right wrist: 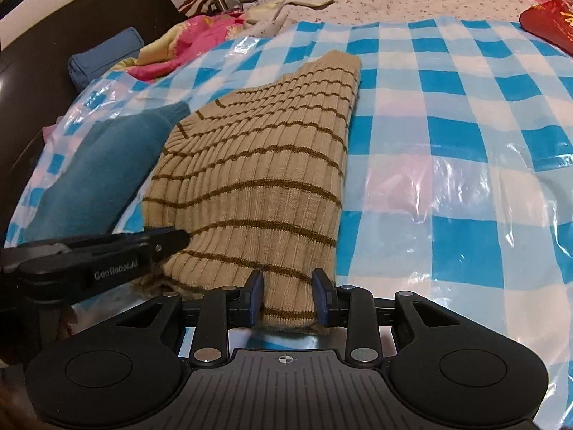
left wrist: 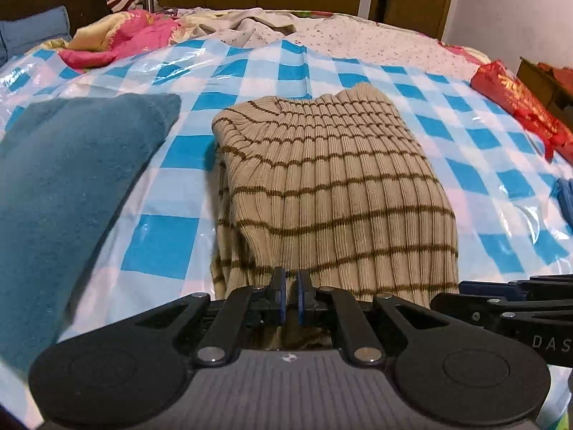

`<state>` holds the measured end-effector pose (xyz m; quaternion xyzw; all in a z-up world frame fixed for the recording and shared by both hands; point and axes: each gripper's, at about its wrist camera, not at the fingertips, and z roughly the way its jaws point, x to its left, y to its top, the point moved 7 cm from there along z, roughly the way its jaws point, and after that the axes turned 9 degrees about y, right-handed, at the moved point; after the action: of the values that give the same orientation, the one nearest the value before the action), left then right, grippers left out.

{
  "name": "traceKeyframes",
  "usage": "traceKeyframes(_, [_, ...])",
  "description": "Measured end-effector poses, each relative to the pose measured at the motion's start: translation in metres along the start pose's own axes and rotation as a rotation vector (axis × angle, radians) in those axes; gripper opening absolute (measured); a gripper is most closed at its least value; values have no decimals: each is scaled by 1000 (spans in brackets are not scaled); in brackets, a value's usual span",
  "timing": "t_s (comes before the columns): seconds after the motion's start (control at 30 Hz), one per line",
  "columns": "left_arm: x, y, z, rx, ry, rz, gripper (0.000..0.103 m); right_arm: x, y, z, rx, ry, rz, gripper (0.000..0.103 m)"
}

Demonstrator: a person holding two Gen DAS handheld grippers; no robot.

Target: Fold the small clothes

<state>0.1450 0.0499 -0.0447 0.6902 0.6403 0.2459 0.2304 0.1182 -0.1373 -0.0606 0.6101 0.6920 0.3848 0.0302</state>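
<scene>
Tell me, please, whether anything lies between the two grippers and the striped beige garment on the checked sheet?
Nothing visible does. The left gripper is shut on the near edge of the striped beige garment, and the right gripper has that edge between its fingers. The folded blue cloth lies clear, off to the left.

Beige ribbed garment (left wrist: 333, 186) with brown stripes, folded, flat on bed

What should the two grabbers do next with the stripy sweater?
Probably draw the right gripper back. Its pads stand apart around the near edge of the striped sweater, which already lies folded on the checked sheet. The left gripper is pinched shut on that edge, so it would let go next.
</scene>
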Motion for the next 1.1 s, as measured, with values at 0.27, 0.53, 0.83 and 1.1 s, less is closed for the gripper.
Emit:
traceKeyframes(0.27, [-6,0,-3,5,35,24,20,-1,-16,-10,-4,-12,-8,30])
traceKeyframes(0.53, [-4,-4,-7,0,36,16,20,-2,-27,-15,4,-28,-3,30])
traceKeyframes(0.83, [-4,-6,-8,-2,35,16,20,-1,-29,-28,-10,-13,23,30])
traceKeyframes(1.1, [-2,-4,-8,4,12,10,20,-9,0,-37,-57,-22,36,41])
